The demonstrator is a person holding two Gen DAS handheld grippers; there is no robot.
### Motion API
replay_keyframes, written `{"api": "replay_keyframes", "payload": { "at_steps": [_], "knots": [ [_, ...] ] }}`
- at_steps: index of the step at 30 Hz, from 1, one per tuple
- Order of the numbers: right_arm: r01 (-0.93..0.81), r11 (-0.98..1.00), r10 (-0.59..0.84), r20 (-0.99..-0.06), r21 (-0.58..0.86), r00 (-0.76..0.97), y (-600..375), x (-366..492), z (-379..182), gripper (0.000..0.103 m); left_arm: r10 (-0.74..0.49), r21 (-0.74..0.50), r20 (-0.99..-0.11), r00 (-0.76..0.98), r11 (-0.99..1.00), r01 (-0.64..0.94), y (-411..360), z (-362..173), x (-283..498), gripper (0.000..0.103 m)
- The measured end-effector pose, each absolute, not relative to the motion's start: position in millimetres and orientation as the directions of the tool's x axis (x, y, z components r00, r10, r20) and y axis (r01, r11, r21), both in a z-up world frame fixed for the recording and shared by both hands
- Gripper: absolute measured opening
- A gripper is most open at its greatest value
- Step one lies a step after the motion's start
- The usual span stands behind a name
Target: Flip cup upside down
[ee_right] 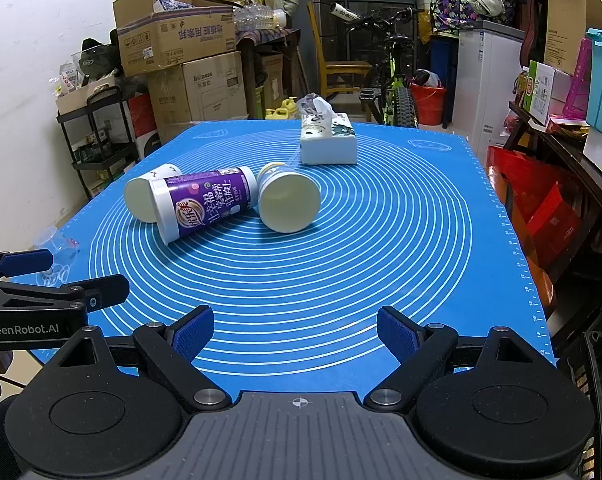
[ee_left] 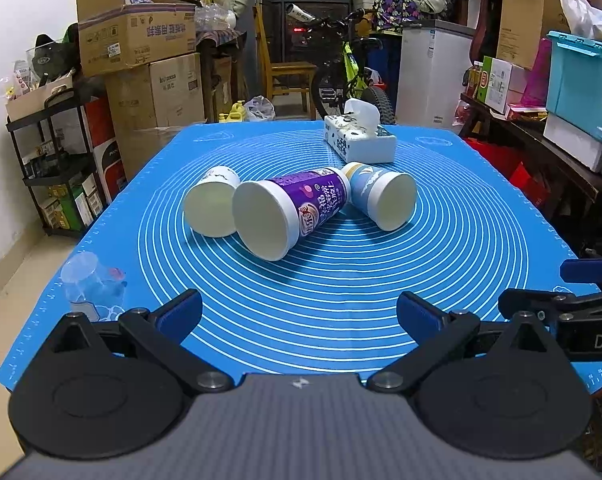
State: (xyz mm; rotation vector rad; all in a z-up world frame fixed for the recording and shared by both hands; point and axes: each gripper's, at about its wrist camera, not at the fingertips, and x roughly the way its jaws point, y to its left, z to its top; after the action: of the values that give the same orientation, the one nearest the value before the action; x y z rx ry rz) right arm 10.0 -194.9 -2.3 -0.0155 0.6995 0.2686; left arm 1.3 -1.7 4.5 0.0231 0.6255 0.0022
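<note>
Three paper cups lie on their sides on the blue mat [ee_left: 341, 300], mouths toward me. A white cup [ee_left: 213, 204] lies on the left, a purple printed cup [ee_left: 297, 206] in the middle, a light blue cup [ee_left: 381, 194] on the right. They touch one another. In the right wrist view they show as the white cup [ee_right: 145, 196], the purple cup [ee_right: 205, 204] and the light blue cup [ee_right: 287, 200]. My left gripper [ee_left: 299, 316] is open and empty, near the mat's front edge. My right gripper [ee_right: 295, 332] is open and empty, beside the left one.
A tissue box [ee_left: 359, 138] stands behind the cups, also in the right wrist view [ee_right: 328, 140]. A clear plastic cup [ee_left: 91, 280] stands at the mat's front left. Cardboard boxes [ee_left: 141, 40], a shelf, a bicycle [ee_left: 353, 72] and storage bins surround the table.
</note>
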Motion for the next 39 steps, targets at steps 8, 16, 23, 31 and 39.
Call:
{"api": "replay_keyframes", "payload": {
  "at_steps": [8, 16, 23, 31, 39],
  "knots": [
    [-0.249, 0.966, 0.239, -0.638, 0.075, 0.732, -195, 10, -2, 0.09, 0.01, 0.02, -0.585, 0.811, 1.0, 0.002, 1, 5, 2, 0.102],
    [-0.249, 0.966, 0.239, -0.638, 0.076, 0.732, -195, 10, -2, 0.09, 0.01, 0.019, -0.585, 0.811, 1.0, 0.002, 1, 5, 2, 0.102],
    [-0.249, 0.965, 0.239, -0.638, 0.076, 0.732, -195, 10, -2, 0.09, 0.01, 0.019, -0.584, 0.811, 1.0, 0.002, 1, 5, 2, 0.102],
    [-0.248, 0.966, 0.239, -0.638, 0.077, 0.732, -195, 10, -2, 0.09, 0.012, 0.016, -0.584, 0.812, 1.0, -0.003, 4, 5, 2, 0.102],
    [-0.247, 0.966, 0.242, -0.626, 0.08, 0.741, -196, 19, 1, 0.09, 0.034, 0.023, -0.57, 0.821, 0.999, -0.025, 16, 17, 18, 0.102]
  ]
}}
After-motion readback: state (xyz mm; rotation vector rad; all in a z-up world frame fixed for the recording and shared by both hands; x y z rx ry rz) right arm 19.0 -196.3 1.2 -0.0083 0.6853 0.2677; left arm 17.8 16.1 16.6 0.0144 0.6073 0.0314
